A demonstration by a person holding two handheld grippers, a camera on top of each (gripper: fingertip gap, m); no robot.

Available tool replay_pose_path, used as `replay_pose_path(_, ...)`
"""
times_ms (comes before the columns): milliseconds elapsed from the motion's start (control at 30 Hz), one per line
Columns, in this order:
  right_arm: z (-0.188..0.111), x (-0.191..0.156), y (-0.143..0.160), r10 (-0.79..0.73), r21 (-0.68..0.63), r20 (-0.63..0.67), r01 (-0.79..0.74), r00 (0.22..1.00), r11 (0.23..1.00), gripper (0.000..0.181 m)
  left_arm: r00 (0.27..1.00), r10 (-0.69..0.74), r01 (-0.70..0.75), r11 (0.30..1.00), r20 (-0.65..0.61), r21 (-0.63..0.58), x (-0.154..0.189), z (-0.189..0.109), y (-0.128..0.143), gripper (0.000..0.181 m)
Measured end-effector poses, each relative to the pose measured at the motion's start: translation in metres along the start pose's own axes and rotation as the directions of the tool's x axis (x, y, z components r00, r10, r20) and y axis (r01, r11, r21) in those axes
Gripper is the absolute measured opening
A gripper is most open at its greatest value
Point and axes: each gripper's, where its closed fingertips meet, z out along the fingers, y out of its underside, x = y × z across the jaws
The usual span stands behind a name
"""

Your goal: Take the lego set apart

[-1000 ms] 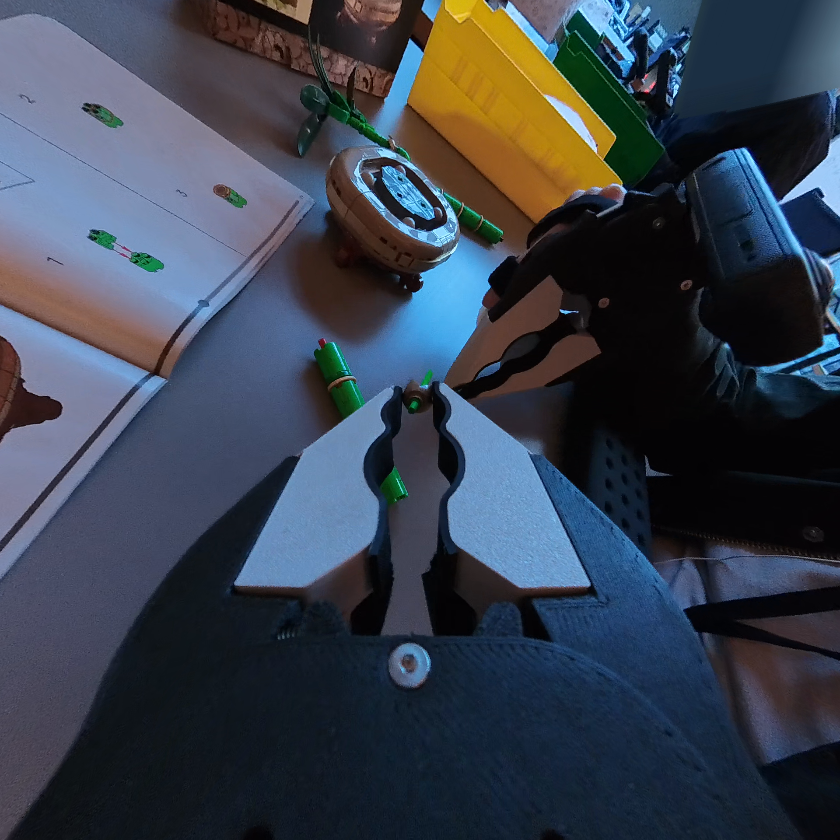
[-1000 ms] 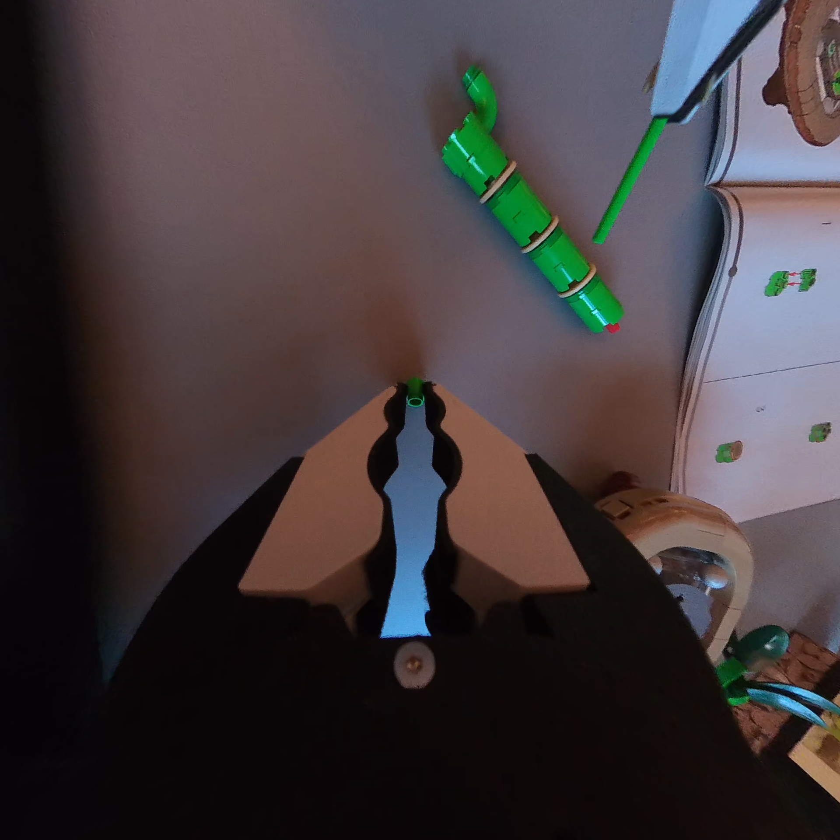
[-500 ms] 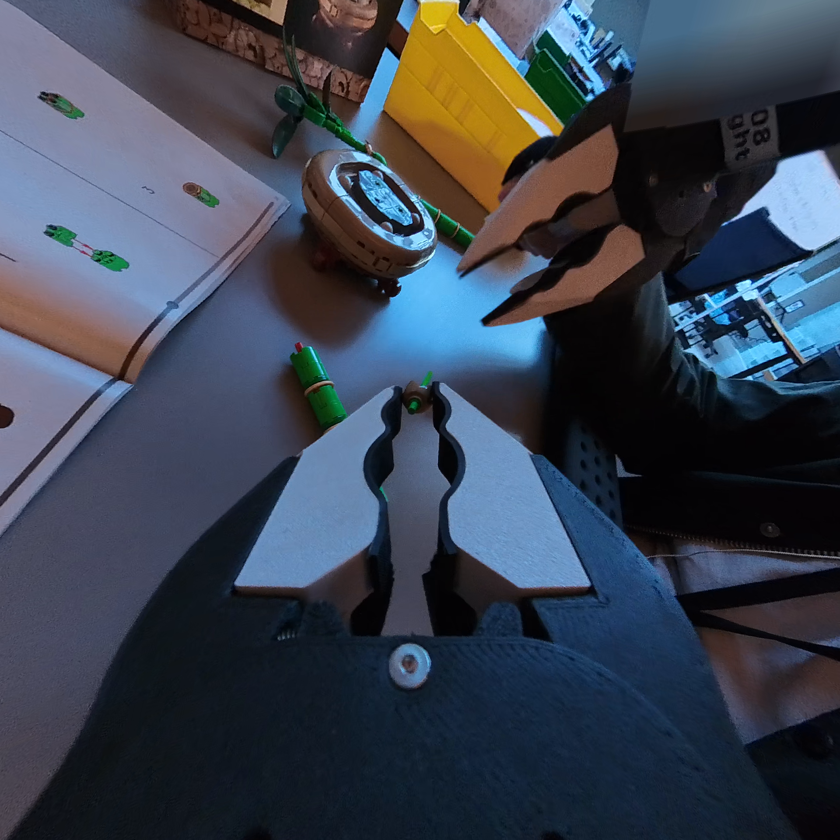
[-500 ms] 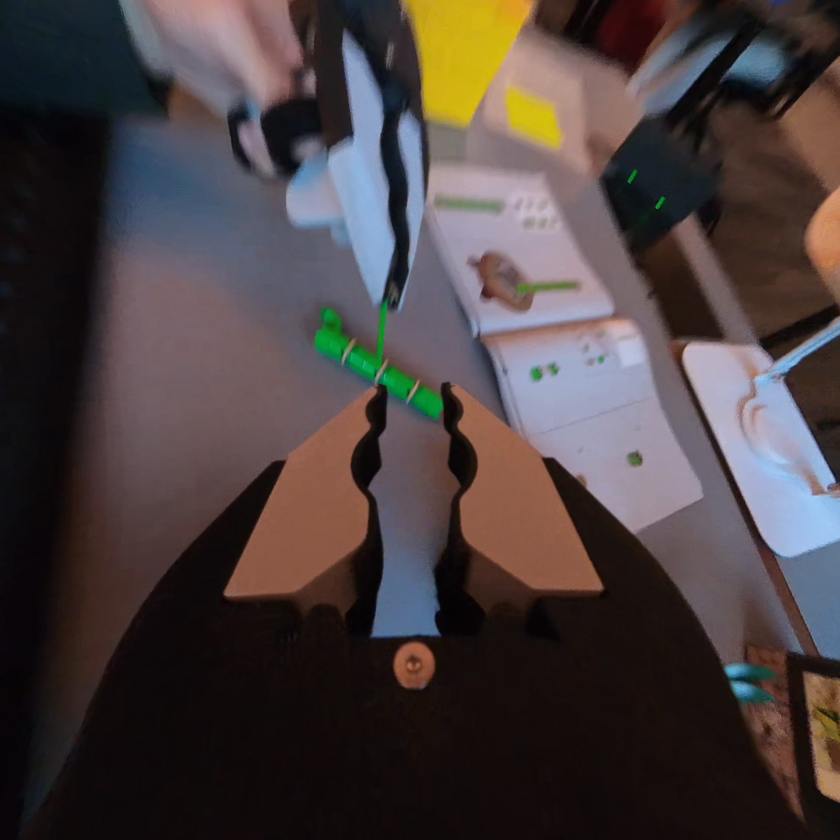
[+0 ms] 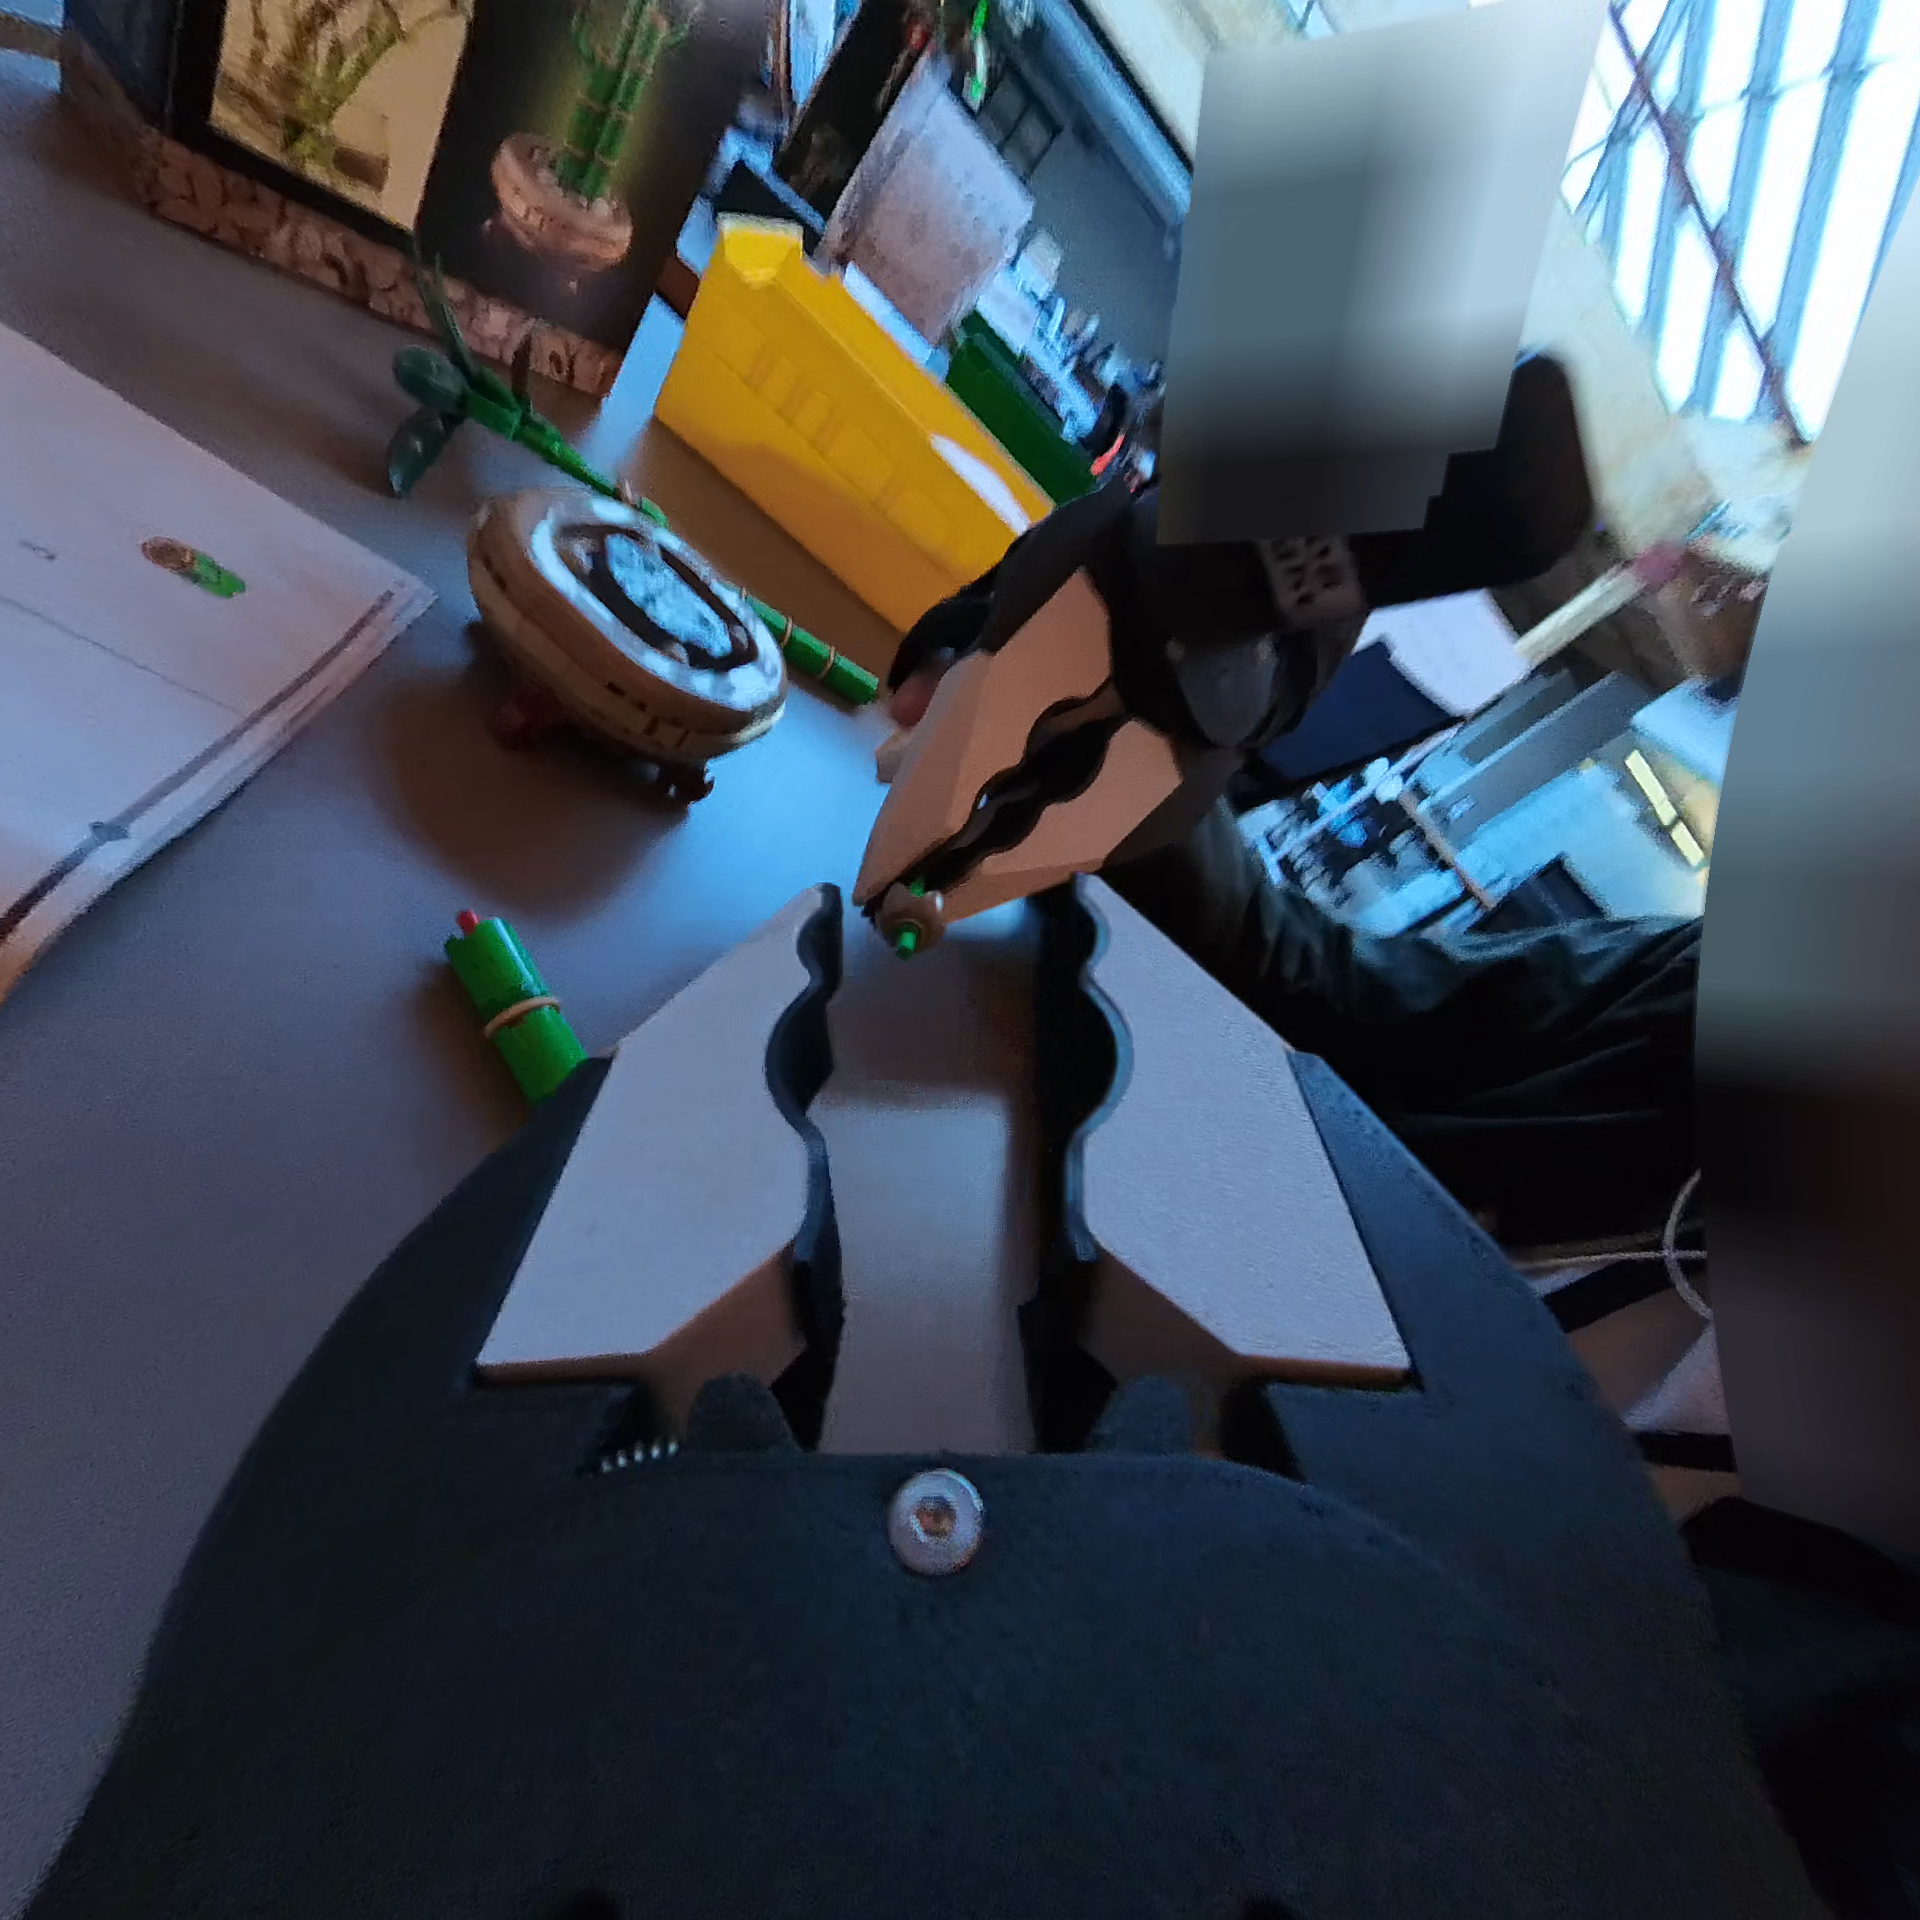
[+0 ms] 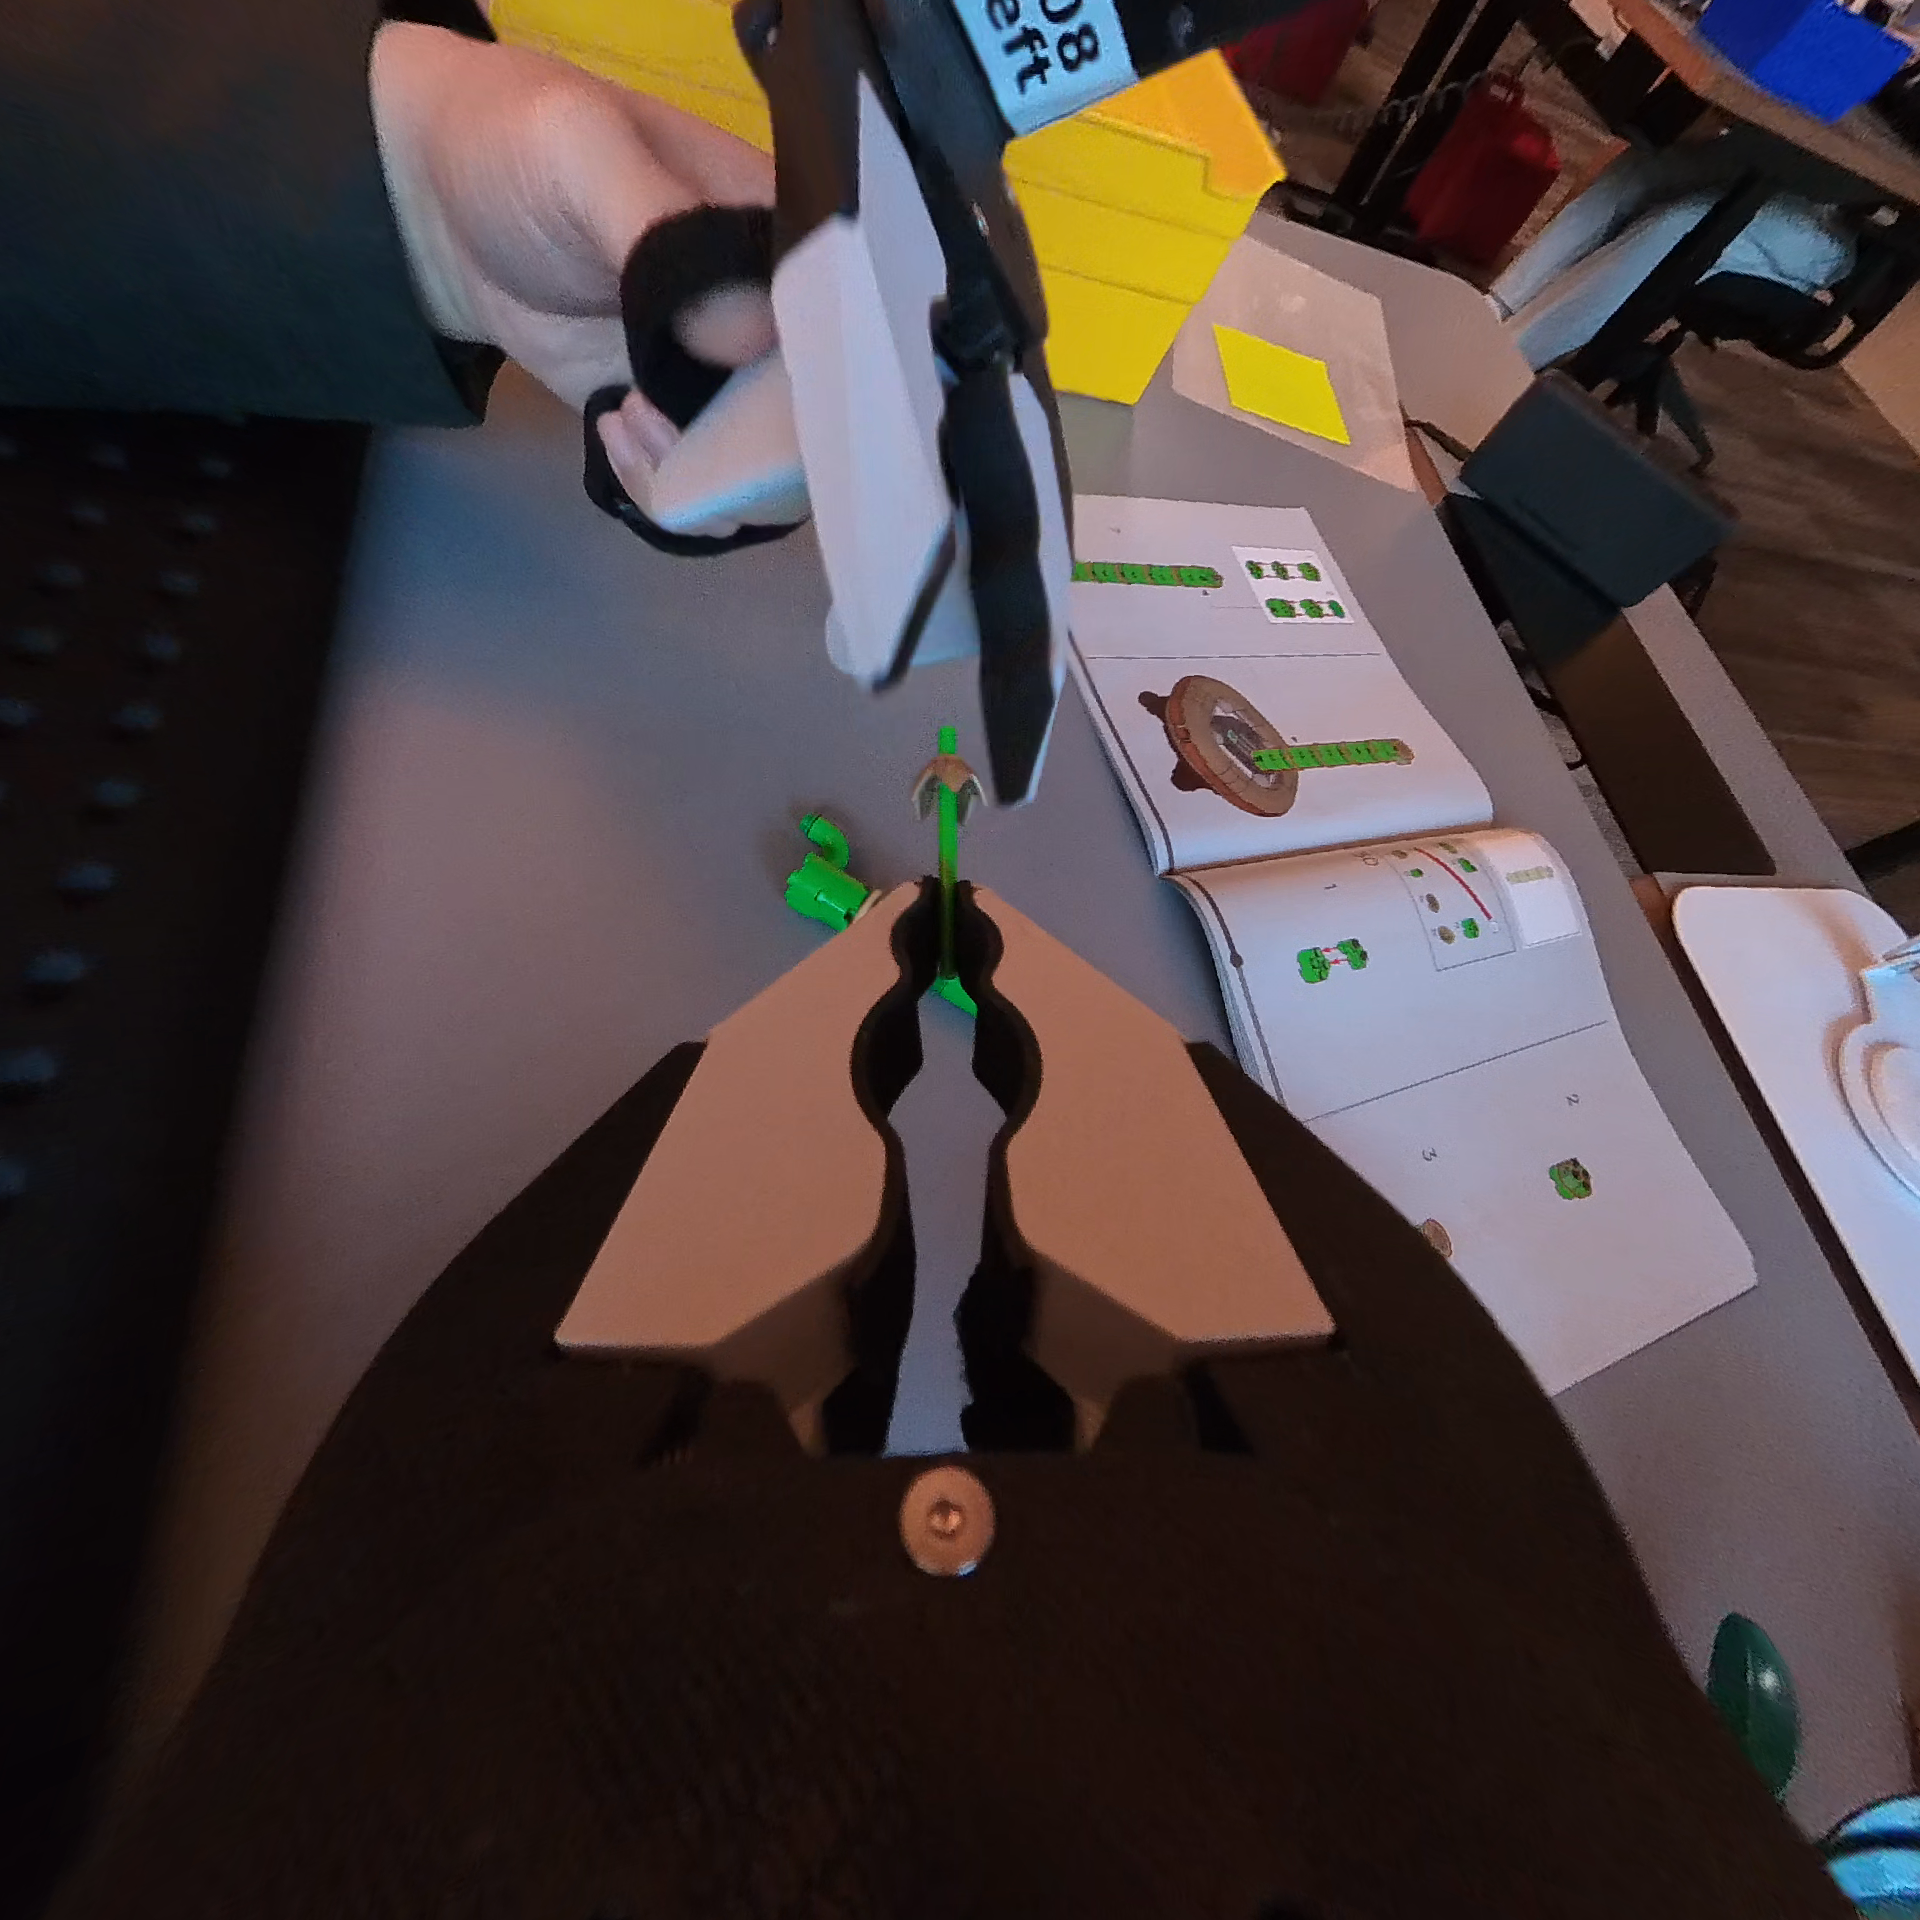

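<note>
Pinching a thin green rod [image 6: 947, 883] at their tips, the right tongs [image 6: 948, 896] hold it above the grey bench [image 6: 499, 790]; a small tan leaf-shaped collar [image 6: 945, 781] sits near the rod's far end. The left tongs [image 5: 940, 902] are spread apart with nothing between them, their tips just beside that collar. A segmented green stalk [image 5: 509, 1006] lies on the bench nearby, next to an open instruction booklet [image 6: 1423, 1049] and a round brown base [image 5: 623, 623]

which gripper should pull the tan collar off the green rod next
Left, probably. The left gripper is open with the tan collar close between its fingertips. The right gripper is shut on the green rod, so it is better used to brace it.
</note>
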Motion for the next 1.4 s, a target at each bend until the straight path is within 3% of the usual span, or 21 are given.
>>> replay_pose_path(133,-0.007,0.009,0.001,0.025,0.023,-0.019,-0.025,1.000,0.999,0.001,0.998,0.044,-0.048,0.995,0.054,0.082,-0.007,-0.021,-0.016,0.006)
replay_pose_path(333,-0.008,0.007,-0.001,0.009,0.036,-0.016,-0.009,1.000,0.999,0.001,0.995,0.078,-0.080,0.997,0.062,0.024,-0.006,-0.011,-0.006,0.012)
replay_pose_path(467,-0.007,0.005,-0.001,0.000,0.032,-0.008,0.001,1.000,0.999,0.001,0.986,0.131,-0.126,0.991,0.102,-0.050,-0.011,-0.003,0.006,0.007)
replay_pose_path(1133,-0.003,0.000,0.001,-0.034,0.024,0.006,0.033,0.999,0.999,0.001,0.988,0.134,-0.130,0.990,0.076,-0.056,-0.007,-0.001,0.007,0.001)
replay_pose_path(1267,-0.002,0.001,-0.011,-0.027,0.086,-0.015,0.028,1.000,0.996,0.037,0.976,0.183,-0.173,0.981,0.121,-0.085,-0.010,-0.001,0.009,0.001)
replay_pose_path(1400,0.003,0.001,-0.015,-0.071,0.085,-0.059,0.075,0.996,0.994,0.031,0.984,0.154,-0.146,0.985,0.093,-0.086,-0.007,0.003,0.011,0.001)
